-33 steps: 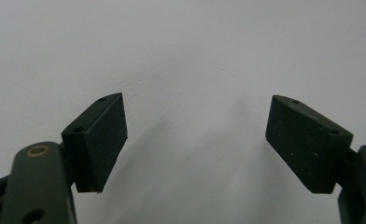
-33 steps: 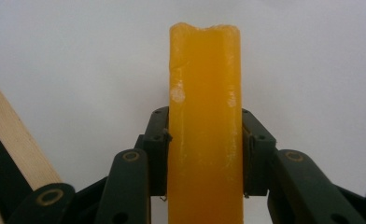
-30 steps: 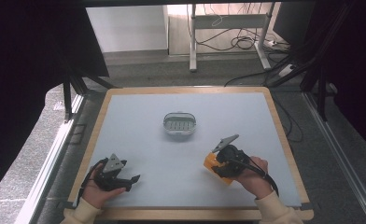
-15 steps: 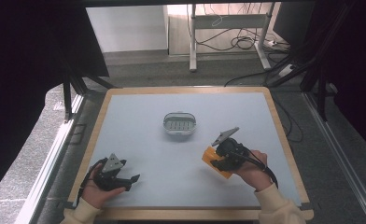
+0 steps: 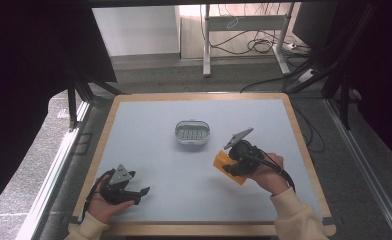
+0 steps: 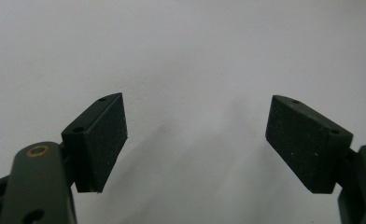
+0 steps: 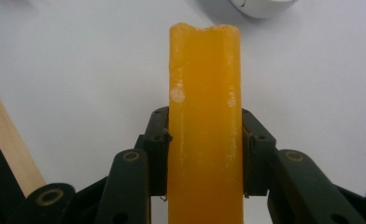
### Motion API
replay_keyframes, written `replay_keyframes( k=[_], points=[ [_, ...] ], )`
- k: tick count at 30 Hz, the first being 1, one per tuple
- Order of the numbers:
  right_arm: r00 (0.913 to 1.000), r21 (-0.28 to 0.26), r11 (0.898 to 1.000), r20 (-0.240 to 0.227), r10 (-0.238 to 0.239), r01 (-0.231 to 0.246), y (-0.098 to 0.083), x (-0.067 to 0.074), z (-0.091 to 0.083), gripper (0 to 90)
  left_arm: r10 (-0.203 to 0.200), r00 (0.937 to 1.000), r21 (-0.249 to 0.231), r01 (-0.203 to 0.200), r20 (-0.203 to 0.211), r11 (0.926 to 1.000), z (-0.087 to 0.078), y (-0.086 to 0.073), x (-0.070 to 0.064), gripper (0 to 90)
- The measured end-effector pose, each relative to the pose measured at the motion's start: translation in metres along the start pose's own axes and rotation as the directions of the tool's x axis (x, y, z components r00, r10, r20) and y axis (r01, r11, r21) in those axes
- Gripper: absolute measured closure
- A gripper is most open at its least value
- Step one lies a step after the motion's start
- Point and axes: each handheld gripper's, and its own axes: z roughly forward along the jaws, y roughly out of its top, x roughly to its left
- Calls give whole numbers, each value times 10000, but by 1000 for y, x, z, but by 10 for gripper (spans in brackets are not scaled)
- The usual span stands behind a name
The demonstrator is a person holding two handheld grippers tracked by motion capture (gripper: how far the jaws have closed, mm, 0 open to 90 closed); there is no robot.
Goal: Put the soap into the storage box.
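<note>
An orange bar of soap stands upright between the jaws of my right gripper, whose pads press on both its sides. From above, the right gripper holds the orange soap just over the pale table, right of centre. A small white soap dish with a ribbed inside sits at the table's middle, up and left of the soap. My left gripper rests near the front left corner, its jaws wide apart. In the left gripper view its pads stand far apart over bare table.
The table has a wooden rim all round. The white dish's edge shows at the top of the right gripper view. Beyond the far edge, cables and metal table legs lie on the floor.
My right hand has carried the orange soap a little up and toward the dish. The left hand has stayed where it was.
</note>
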Motion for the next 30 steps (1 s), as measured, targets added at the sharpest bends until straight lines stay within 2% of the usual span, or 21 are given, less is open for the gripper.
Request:
replay_keyframes(
  k=[11, 20, 30],
  points=[
    [9996, -69, 9995, -6, -295, 295, 15, -1, -1, 616, 41, 10000, 27, -41, 30, 10000, 0, 0, 0, 203],
    [9988, -131, 9988, -104, -471, 469, 29, -7, 1, 616, 38, 10000, 26, -38, 42, 10000, 0, 0, 0, 203],
    [9992, -129, 9993, -176, -363, 361, 43, -16, 9, 616, 54, 10000, 79, -54, 51, 10000, 1, 0, 1, 203]
  ],
)
